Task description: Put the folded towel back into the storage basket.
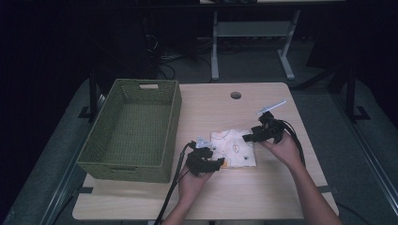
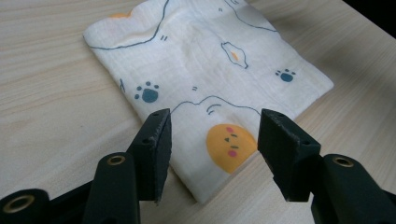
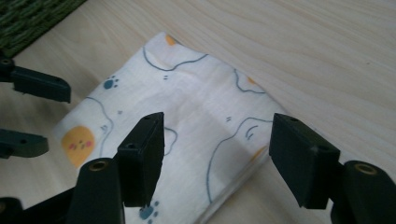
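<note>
My left tool (image 1: 217, 161) and right tool (image 1: 247, 137) both gape, released, over the folded cloth (image 1: 233, 147) lying flat on the table (image 1: 277, 187) between them. A green woven basket (image 1: 101, 161) stands just left; nothing blocks the cloth.

The left gripper (image 1: 217, 162) is held with jaws spread, pointed toward 2 o'clock. The right gripper (image 1: 247, 137) is held with jaws spread, pointed toward 9 o'clock.
</note>
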`<state>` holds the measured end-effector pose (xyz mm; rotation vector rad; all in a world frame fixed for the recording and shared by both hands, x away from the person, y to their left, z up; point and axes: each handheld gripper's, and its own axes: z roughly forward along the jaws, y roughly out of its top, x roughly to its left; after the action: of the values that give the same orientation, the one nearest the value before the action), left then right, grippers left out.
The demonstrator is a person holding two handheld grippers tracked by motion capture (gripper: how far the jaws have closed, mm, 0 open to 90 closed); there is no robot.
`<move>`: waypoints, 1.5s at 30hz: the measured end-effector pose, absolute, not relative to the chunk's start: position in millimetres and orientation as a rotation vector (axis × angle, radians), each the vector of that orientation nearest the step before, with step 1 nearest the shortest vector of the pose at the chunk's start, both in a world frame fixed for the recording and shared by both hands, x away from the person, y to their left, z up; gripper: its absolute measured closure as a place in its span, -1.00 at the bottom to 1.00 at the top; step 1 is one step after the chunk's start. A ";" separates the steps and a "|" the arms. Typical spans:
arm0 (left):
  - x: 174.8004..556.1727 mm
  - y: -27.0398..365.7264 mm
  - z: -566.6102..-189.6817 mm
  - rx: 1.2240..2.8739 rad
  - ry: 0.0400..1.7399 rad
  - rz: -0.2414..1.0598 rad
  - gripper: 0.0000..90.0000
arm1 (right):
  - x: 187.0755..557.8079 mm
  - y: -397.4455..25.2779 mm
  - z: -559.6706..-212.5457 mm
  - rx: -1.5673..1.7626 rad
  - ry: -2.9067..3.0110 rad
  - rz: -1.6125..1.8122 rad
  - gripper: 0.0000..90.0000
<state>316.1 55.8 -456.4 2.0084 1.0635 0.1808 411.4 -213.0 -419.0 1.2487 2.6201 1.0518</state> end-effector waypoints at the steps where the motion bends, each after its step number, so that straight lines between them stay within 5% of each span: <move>1: 316.9 55.1 -456.4 2.012 1.066 0.178 0.00 | 411.4 -213.0 -419.0 1.249 2.620 1.052 -0.21; 9: 321.5 48.5 -454.1 2.081 1.045 0.197 0.15 | 421.4 -210.4 -430.2 1.284 2.614 1.019 -0.17; 30: 322.0 49.0 -463.3 2.156 1.083 0.218 0.06 | 435.2 -200.2 -438.8 1.331 2.582 0.916 -0.12; 40: 322.5 43.4 -462.8 2.202 1.030 0.255 0.42 | 436.3 -192.0 -447.8 1.329 2.581 0.814 -0.06; 45: 324.2 41.7 -463.4 2.196 1.013 0.237 0.66 | 433.8 -188.3 -453.6 1.324 2.572 0.775 0.13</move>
<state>324.2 41.7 -463.4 2.1963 1.0130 0.2367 433.8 -188.3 -453.6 1.3242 2.5715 0.7750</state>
